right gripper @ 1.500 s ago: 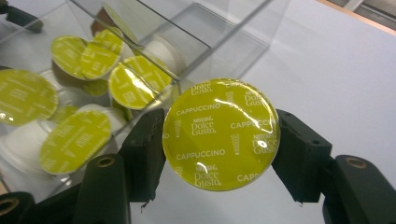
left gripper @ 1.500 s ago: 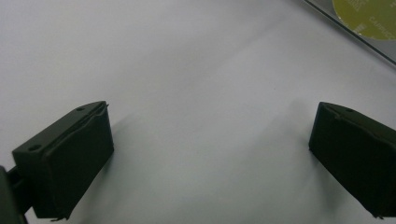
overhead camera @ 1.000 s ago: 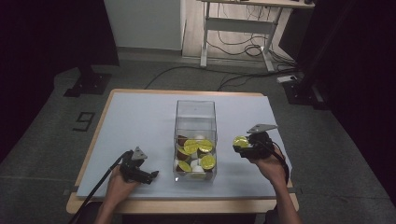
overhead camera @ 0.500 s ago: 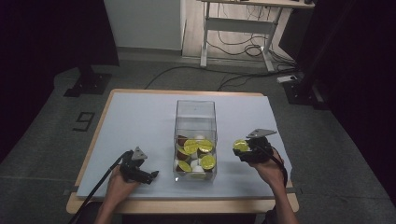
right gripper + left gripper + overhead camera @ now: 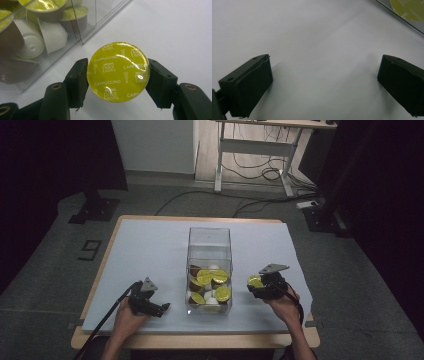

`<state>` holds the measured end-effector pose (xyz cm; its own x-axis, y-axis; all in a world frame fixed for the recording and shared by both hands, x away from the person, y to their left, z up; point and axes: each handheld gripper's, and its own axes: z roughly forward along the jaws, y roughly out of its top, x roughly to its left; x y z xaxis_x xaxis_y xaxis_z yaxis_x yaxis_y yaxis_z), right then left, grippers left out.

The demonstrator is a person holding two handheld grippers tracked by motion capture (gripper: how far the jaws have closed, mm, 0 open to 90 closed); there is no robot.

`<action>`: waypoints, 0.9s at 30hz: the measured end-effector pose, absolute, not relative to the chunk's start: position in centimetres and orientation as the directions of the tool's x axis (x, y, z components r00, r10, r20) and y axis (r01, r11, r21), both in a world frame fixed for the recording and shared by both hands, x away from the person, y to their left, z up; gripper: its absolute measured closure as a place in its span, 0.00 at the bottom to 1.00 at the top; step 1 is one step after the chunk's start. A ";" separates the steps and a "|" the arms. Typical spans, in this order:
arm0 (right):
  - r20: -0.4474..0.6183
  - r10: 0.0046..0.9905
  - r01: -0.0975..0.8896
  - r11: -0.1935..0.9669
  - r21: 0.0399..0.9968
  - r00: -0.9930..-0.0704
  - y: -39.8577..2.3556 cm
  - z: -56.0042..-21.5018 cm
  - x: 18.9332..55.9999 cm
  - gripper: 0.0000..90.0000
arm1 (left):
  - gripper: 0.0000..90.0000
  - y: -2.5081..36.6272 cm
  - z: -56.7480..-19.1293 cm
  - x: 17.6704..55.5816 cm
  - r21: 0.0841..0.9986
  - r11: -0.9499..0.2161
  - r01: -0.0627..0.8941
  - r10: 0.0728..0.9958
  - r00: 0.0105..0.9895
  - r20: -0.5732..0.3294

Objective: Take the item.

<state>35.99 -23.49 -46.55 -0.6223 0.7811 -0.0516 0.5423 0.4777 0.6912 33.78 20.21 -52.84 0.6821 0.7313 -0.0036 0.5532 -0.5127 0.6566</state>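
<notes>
A clear plastic box (image 5: 210, 240) stands mid-table, with several coffee capsules (image 5: 210, 277) with yellow-green lids piled in its bottom. My right gripper (image 5: 256, 284) is right of the box, low over the white sheet, shut on a yellow-lidded cappuccino capsule (image 5: 118, 71); both pads press its rim in the right gripper view, lid facing the camera. The same capsule (image 5: 255, 281) shows as a yellow disc beside the box. My left gripper (image 5: 162, 307) rests on the table left of the box, jaws wide apart with only bare sheet between them (image 5: 324, 82).
The white sheet (image 5: 145, 250) covers the wooden table (image 5: 195, 340). The box's near corner (image 5: 81, 37) stands close to the held capsule. Floor cables and a desk frame (image 5: 255, 150) lie beyond the far edge.
My right hand has sunk a little toward the table with the capsule still in its jaws. The left hand has stayed in place.
</notes>
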 end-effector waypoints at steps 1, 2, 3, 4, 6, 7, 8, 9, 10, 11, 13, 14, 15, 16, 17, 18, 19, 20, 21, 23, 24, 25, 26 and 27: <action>-0.053 0.779 0.542 0.482 0.689 -0.624 -23.5 -46.7 36.0 0.44 | 0.00 20.2 -52.8 33.8 0.657 -0.513 0.553 0.731 0.682 -0.004; -0.051 0.780 0.547 0.482 0.685 -0.623 -23.5 -46.8 36.0 0.44 | 0.00 20.2 -52.8 33.8 0.657 -0.512 0.553 0.731 0.682 -0.004; -0.052 0.779 0.547 0.484 0.683 -0.625 -23.5 -47.0 36.0 0.44 | 0.00 20.2 -52.8 33.8 0.657 -0.513 0.553 0.731 0.682 -0.003; -0.052 0.778 0.549 0.487 0.680 -0.625 -23.5 -47.2 36.1 0.44 | 0.00 20.2 -52.8 33.8 0.657 -0.513 0.553 0.731 0.682 -0.004; -0.053 0.777 0.555 0.493 0.670 -0.627 -23.4 -47.6 36.1 0.44 | 0.00 20.2 -52.8 33.8 0.657 -0.512 0.553 0.732 0.682 -0.003; -0.050 0.778 0.560 0.494 0.665 -0.627 -23.4 -47.8 36.1 0.44 | 0.00 20.2 -52.8 33.8 0.657 -0.513 0.553 0.731 0.682 -0.003; -0.049 0.776 0.563 0.498 0.660 -0.629 -23.4 -48.0 36.1 0.44 | 0.00 20.2 -52.8 33.8 0.657 -0.513 0.553 0.731 0.682 -0.003; -0.049 0.774 0.565 0.502 0.655 -0.631 -23.3 -48.2 36.2 0.44 | 0.00 20.2 -52.8 33.8 0.657 -0.513 0.553 0.731 0.682 -0.004; -0.051 0.773 0.566 0.506 0.651 -0.632 -23.3 -48.3 36.2 0.44 | 0.00 20.2 -52.8 33.8 0.657 -0.513 0.553 0.731 0.682 -0.003; -0.050 0.774 0.569 0.506 0.648 -0.631 -23.3 -48.4 36.2 0.44 | 0.00 20.2 -52.8 33.8 0.657 -0.513 0.553 0.732 0.682 -0.003; -0.044 0.776 0.574 0.503 0.646 -0.630 -23.3 -48.6 36.3 0.44 | 0.00 20.2 -52.8 33.8 0.657 -0.513 0.553 0.732 0.682 -0.003; -0.042 0.776 0.577 0.503 0.644 -0.629 -23.3 -48.7 36.3 0.44 | 0.00 20.2 -52.8 33.8 0.657 -0.513 0.553 0.731 0.682 -0.003; -0.040 0.777 0.580 0.502 0.642 -0.628 -23.3 -48.8 36.3 0.44 | 0.00 20.2 -52.8 33.8 0.657 -0.513 0.553 0.732 0.682 -0.003; -0.037 0.779 0.584 0.499 0.640 -0.626 -23.3 -48.9 36.3 0.44 | 0.00 20.2 -52.8 33.8 0.657 -0.513 0.553 0.732 0.682 -0.003; -0.036 0.779 0.585 0.500 0.638 -0.626 -23.3 -49.0 36.4 0.44 | 0.00 20.2 -52.8 33.8 0.657 -0.513 0.553 0.731 0.682 -0.003; -0.038 0.779 0.587 0.503 0.634 -0.626 -23.3 -49.2 36.4 0.44 | 0.00 20.2 -52.8 33.8 0.657 -0.513 0.553 0.731 0.682 -0.003; -0.037 0.779 0.591 0.504 0.629 -0.626 -23.3 -49.3 36.4 0.44 | 0.00 20.2 -52.8 33.8 0.657 -0.513 0.553 0.731 0.682 -0.003; -0.038 0.779 0.594 0.507 0.625 -0.625 -23.3 -49.4 36.5 0.44 | 0.00 20.2 -52.8 33.8 0.657 -0.513 0.553 0.731 0.682 -0.003; -0.039 0.780 0.596 0.509 0.621 -0.625 -23.3 -49.5 36.5 0.44 | 0.00 20.2 -52.8 33.8 0.657 -0.513 0.553 0.731 0.682 -0.003; -0.042 0.780 0.600 0.513 0.614 -0.624 -23.2 -49.7 36.6 0.44 | 0.00 20.2 -52.8 33.8 0.657 -0.513 0.553 0.731 0.682 -0.003; -0.042 0.780 0.601 0.515 0.611 -0.625 -23.2 -49.8 36.6 0.44 | 0.00 20.2 -52.8 33.8 0.657 -0.513 0.553 0.731 0.682 -0.003; -0.044 0.781 0.604 0.516 0.608 -0.623 -23.2 -50.0 36.6 0.44 | 0.00 20.2 -52.8 33.8 0.657 -0.513 0.553 0.731 0.682 -0.003; -0.045 0.780 0.600 0.516 0.612 -0.624 -23.2 -50.0 36.6 0.44 | 0.00 20.2 -52.8 33.8 0.657 -0.513 0.553 0.731 0.682 -0.003; -0.044 0.781 0.601 0.515 0.611 -0.623 -23.2 -50.0 36.6 0.44 | 0.00 20.2 -52.8 33.8 0.657 -0.513 0.553 0.731 0.682 -0.003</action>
<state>36.59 -23.17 -49.96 -0.6232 0.7808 -0.0443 0.6015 0.5147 0.6110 33.77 20.21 -52.83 0.6821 0.7313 -0.0030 0.5529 -0.5130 0.6566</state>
